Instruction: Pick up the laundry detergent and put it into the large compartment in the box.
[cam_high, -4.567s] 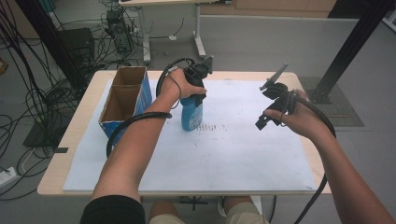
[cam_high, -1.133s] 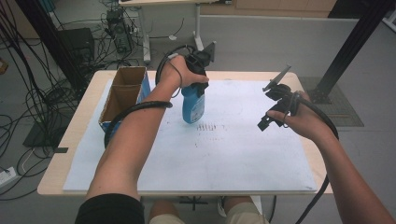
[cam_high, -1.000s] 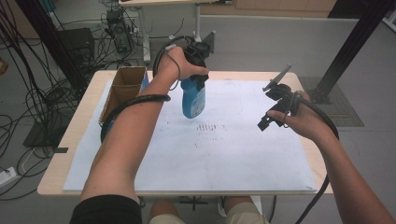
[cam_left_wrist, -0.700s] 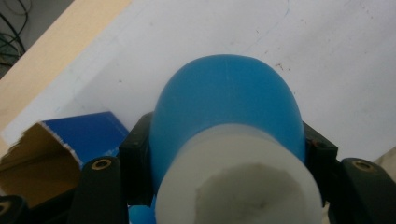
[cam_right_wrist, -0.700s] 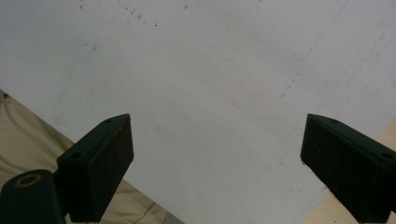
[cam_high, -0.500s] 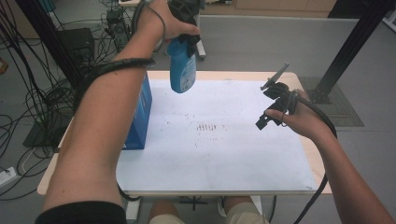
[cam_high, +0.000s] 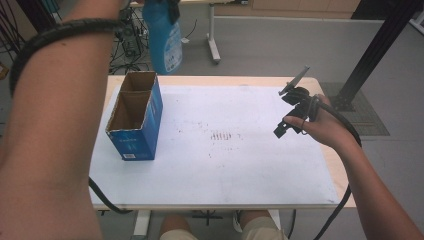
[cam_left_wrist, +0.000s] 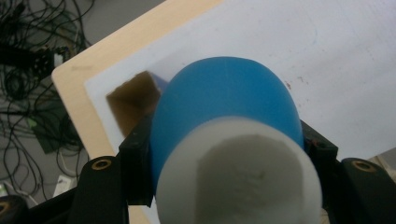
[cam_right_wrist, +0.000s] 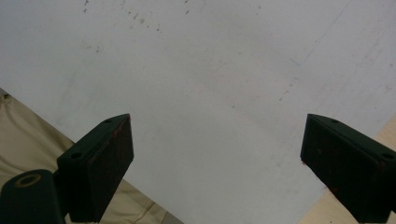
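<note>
Blue bottle (cam_high: 164, 37) now hangs high in the air beyond the far-left edge of the surface (cam_high: 225, 165), clamped in the left claw (cam_left_wrist: 224, 154); a second ago it was only just clear of the white sheet near the cardboard box, and a few seconds before that it stood upright on the sheet beside the box. In the left claw view the black jaws press on both flanks of the bottle body just under its white cap (cam_left_wrist: 243, 172), so the grip looks firm and the bottle rides upright, cap toward the camera. Blue cardboard box (cam_high: 134, 117) sits on the left part of the sheet, its open top with two compartments facing up; far below the bottle in the left claw view one compartment (cam_left_wrist: 133, 100) is visible, apparently empty. Box and bottle are now well apart, bottle higher and farther back. Right claw (cam_high: 292, 107) hovers over the right side of the surface, same place as in the earlier pictures, jaws standing wide apart with nothing between them, only bare white sheet below in the right claw view. Judgement: the lift is done and the carry is under way; the likely aim is a compartment of the box, which means bringing the bottle back over the opening and lowering it straight. Risk: base catching the cardboard rim or divider.
</note>
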